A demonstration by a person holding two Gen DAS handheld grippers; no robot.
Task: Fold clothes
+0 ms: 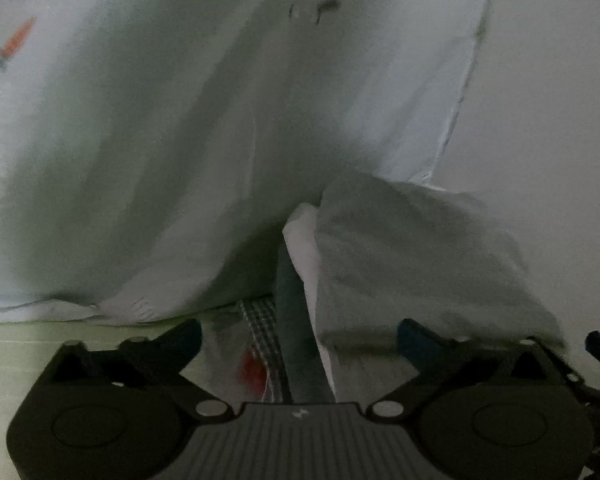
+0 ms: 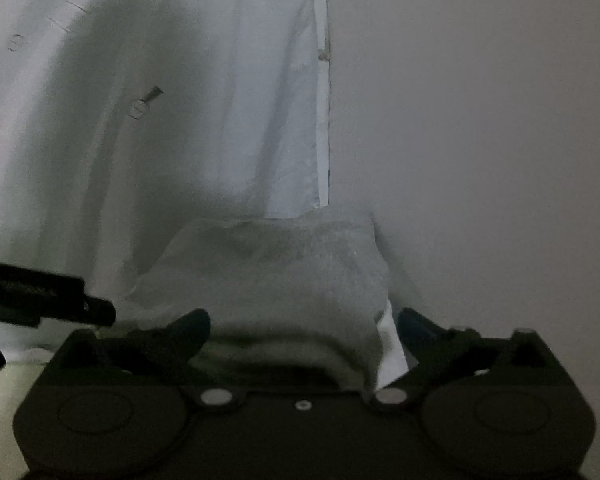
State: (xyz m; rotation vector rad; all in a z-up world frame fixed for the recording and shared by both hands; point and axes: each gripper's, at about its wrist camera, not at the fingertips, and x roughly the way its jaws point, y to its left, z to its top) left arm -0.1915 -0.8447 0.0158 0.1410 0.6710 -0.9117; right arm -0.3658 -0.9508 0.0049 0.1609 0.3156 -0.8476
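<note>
A white garment with small prints, one of them orange, rises like a tent across the left wrist view; it also fills the left of the right wrist view as the white garment. A grey folded cloth bulges in front of it. My left gripper is open, and a dark grey strip and a checked fabric edge lie between its fingers. My right gripper is open too, with the grey cloth lying between its fingers. Both sets of fingertips touch or sit under fabric.
A pale green surface lies under the clothes at the lower left. A plain white wall or sheet fills the right side. The left gripper's body juts in close at the left of the right wrist view.
</note>
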